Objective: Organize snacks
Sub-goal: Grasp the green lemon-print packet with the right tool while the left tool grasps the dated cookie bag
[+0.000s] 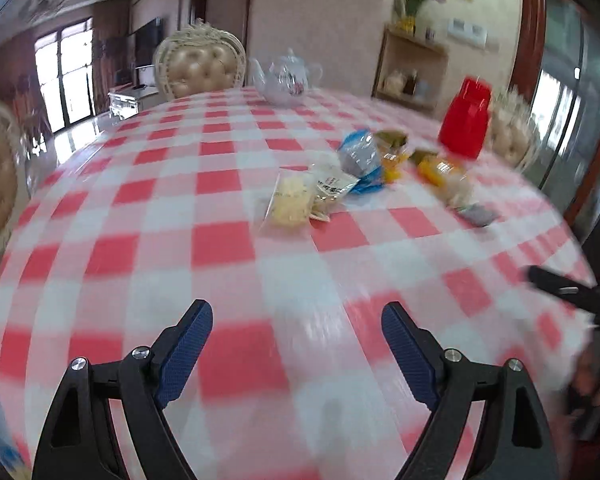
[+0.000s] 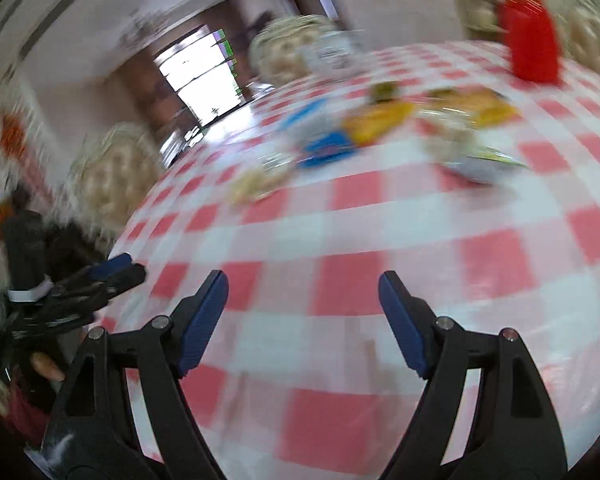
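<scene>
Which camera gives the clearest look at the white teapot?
The left wrist view: the white teapot shows sharply there, spout, lid and handle visible, at the table's far edge. In the right wrist view it is only a blurred pale shape near the far edge.

A white teapot (image 1: 286,78) stands on the checked tablecloth (image 1: 228,208); tufted chair (image 1: 200,66) behind; red jar (image 1: 466,118) right.

Glossy checked tablecloth (image 1: 228,168); shiny plastic snack pkts (image 1: 328,188); glazed teapot (image 1: 286,78); red plastic jar (image 1: 466,118).
</scene>
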Demonstrator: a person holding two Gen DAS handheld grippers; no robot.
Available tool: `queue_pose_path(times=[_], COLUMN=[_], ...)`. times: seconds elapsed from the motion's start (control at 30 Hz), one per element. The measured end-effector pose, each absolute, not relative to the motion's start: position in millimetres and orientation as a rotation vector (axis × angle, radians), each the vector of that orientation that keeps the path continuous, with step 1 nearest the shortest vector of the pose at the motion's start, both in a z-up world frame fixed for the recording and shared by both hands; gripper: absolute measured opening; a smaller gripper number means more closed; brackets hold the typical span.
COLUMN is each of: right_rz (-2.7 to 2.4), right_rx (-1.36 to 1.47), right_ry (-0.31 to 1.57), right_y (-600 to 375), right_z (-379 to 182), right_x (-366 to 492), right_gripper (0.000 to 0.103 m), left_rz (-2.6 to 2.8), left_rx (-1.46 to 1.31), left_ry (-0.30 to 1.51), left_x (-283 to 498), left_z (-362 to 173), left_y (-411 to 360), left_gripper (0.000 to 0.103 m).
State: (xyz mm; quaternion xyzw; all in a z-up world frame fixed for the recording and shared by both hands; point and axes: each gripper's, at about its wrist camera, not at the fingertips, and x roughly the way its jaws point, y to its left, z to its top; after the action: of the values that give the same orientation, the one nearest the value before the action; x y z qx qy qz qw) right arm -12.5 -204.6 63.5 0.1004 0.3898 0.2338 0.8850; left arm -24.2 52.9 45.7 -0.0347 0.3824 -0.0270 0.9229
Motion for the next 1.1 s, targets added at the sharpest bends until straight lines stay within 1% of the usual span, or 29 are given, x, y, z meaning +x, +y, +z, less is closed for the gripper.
queue_pose_path(times=[0.1,0.17,0.27,0.4,0.5,0.53,0.57,0.73,0.87,1.1], right_rz=[0.442,0.413,0.377,0.363,0.358,0.351,0.342,0.266,0.23,0.208], right_rx=[0.257,0.252,0.228,0.201,0.176,0.166,0.156,0.153,0.055,-0.03], right_ry=[0.816,0.81,0.787,0.758,0.757,0.761,0.768,0.811,0.843,0.918], right_y=[-232,-245,-258,-264,-268,-270,-272,-279,-270,-255], right_z=[62,62,66,70,72,71,69,57,50,36], right_x=[-1,3,5,7,15,20,28,78,110,136], right_gripper=[0.08,0.08,0.08,0.08,0.08,0.081,0.082,0.082,0.084,0.084], left_rz=[-0.044,-0.035,-0.02,-0.016,-0.04,-0.049,-0.066,-0.116,-0.143,-0.169], left_rx=[-0.105,-0.154,-0.202,-0.168,-0.186,-0.181,-0.175,-0.137,-0.18,-0.222], left_ry=[0.82,0.813,0.807,0.809,0.835,0.847,0.866,0.879,0.875,0.87], left_x=[21,38,62,86,98,103,108,113,113,114], left_z=[37,34,32,27,19,16,13,12,12,11], left_y=[53,57,60,57,59,58,57,48,53,59], left_gripper=[0.087,0.087,0.087,0.087,0.084,0.079,0.068,0.05,0.046,0.046])
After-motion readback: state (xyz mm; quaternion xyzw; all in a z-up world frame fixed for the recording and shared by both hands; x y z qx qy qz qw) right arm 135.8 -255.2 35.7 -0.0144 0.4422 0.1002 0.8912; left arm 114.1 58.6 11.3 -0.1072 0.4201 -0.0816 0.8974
